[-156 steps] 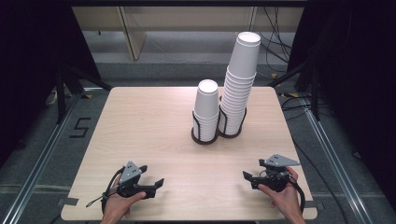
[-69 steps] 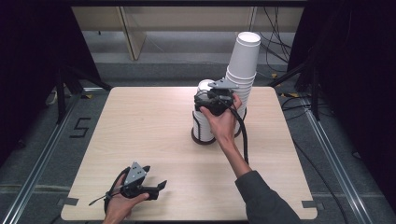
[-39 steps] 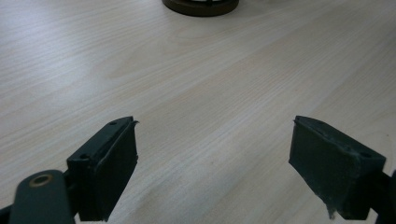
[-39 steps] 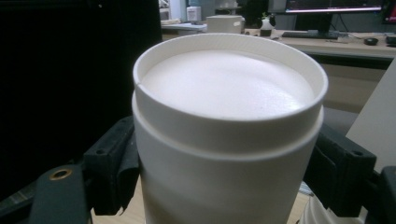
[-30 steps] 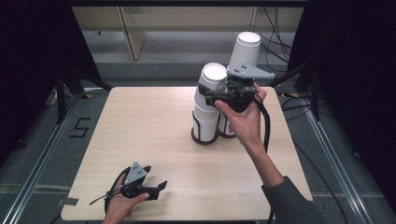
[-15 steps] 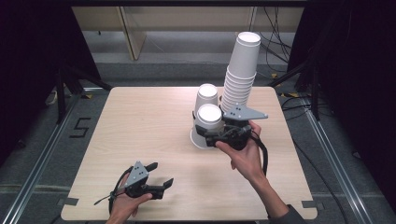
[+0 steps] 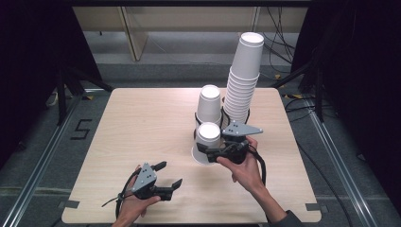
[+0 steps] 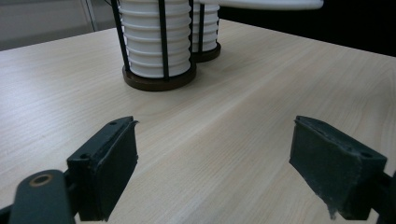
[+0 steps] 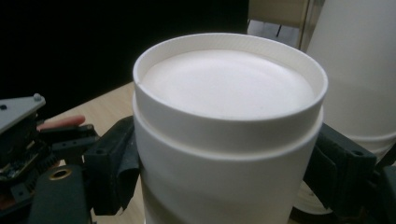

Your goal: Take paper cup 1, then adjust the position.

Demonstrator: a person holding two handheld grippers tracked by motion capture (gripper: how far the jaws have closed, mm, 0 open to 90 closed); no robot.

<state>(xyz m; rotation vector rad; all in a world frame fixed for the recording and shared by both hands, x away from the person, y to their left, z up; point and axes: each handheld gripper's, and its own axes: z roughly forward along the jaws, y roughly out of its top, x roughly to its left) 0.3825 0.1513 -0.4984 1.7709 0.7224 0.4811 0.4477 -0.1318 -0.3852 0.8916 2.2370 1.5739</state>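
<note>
Since half a second ago, the right tool [image 7: 211, 154] has carried the white cup [image 7: 206, 143] a little lower and nearer, toward the middle of the high view. Its jaws grip the upside-down cup by its sides, just in front of the short cup stack [image 7: 209, 105] in its black holder. Beside that stack rises the tall cup stack [image 7: 243, 78]. At lower left, the left tool [image 7: 169, 175] sits spread wide over the bare table [image 7: 123, 123], holding nothing.
</note>
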